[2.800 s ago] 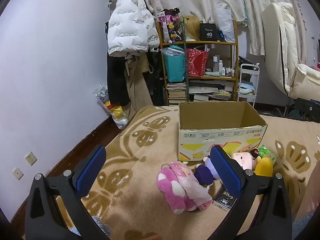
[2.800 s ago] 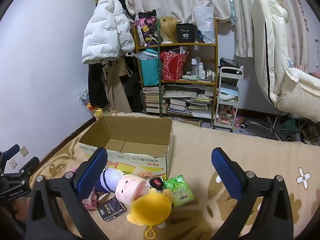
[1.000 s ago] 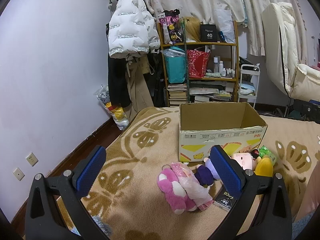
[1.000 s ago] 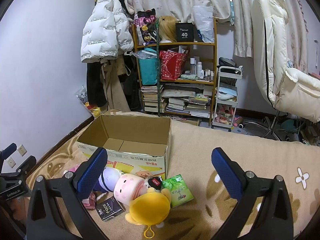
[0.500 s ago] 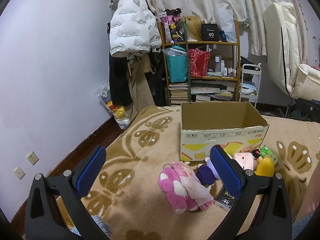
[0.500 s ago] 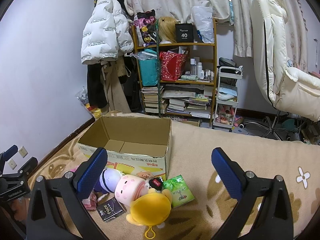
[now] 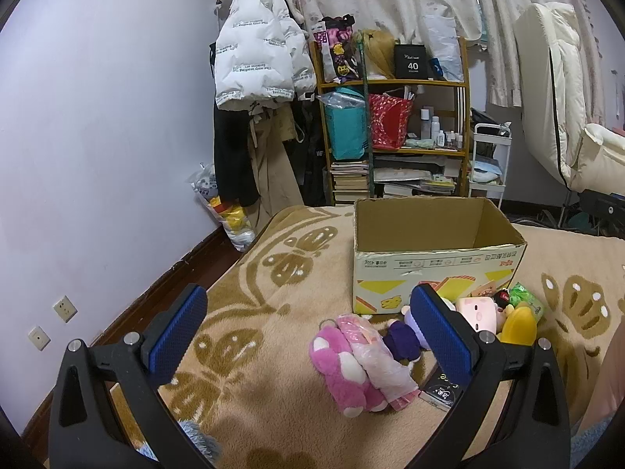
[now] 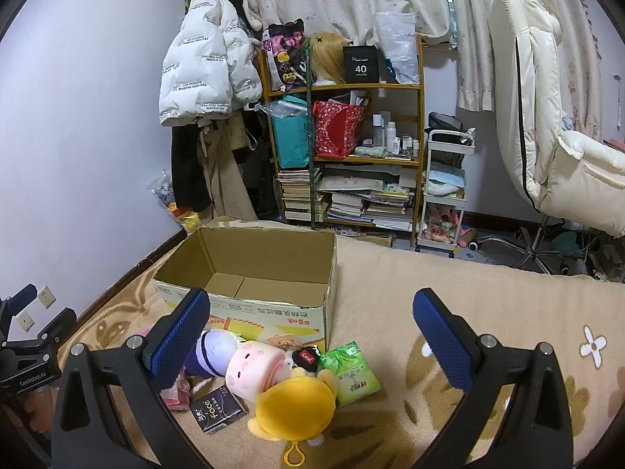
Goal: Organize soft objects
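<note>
An open, empty cardboard box (image 7: 433, 269) (image 8: 250, 269) stands on the beige blanket. In front of it lies a pile of soft toys: a pink plush (image 7: 343, 363), a purple doll (image 7: 402, 340) (image 8: 213, 351), a pink pig toy (image 7: 478, 312) (image 8: 254, 367) and a yellow plush (image 7: 517, 326) (image 8: 295, 406). A green tissue pack (image 8: 351, 371) and a black "Face" pack (image 8: 218, 408) lie among them. My left gripper (image 7: 308, 336) is open and empty above the pink plush. My right gripper (image 8: 308, 340) is open and empty above the pile.
A cluttered wooden shelf (image 8: 343, 148) with books and bags stands behind the bed, with a white jacket (image 7: 258, 54) hanging beside it. A white trolley (image 8: 445, 195) and a cream recliner (image 8: 547, 136) are on the right. The purple wall (image 7: 97, 136) runs along the left.
Both views have shifted only slightly. The toys and the box have not moved, and both grippers stay open.
</note>
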Demonstrator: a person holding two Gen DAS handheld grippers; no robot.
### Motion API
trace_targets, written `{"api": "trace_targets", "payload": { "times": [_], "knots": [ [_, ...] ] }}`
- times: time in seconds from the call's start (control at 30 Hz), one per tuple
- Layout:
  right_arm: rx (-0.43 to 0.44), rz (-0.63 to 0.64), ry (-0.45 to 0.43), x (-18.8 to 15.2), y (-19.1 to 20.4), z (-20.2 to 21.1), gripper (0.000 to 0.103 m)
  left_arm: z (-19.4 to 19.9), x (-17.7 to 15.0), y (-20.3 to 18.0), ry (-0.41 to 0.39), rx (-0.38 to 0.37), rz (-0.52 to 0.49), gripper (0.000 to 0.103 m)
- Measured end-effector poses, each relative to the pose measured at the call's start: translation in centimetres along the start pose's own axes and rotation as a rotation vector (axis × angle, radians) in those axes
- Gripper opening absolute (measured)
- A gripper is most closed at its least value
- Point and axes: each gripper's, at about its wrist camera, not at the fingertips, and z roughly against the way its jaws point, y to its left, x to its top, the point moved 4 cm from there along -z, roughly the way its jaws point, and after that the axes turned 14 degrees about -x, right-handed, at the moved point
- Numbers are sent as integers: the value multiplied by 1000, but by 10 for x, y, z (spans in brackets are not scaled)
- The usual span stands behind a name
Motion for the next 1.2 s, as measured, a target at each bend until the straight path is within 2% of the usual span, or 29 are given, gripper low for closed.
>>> {"api": "trace_targets", "payload": {
  "times": [0.43,0.7,0.87,1.2],
  "knots": [
    [2,-1,3,1,-1,0,103,1,0,3,-5,-1,10,103],
    [9,-9,24,-7,3,-5,103,-5,-2,13,19,-21,79,103],
    [10,-24,68,-13,3,-13,103,-10,-5,18,41,-21,112,103],
    [27,-104,216,-15,-13,-44,103,-38,-14,29,158,43,144,103]
  ]
}}
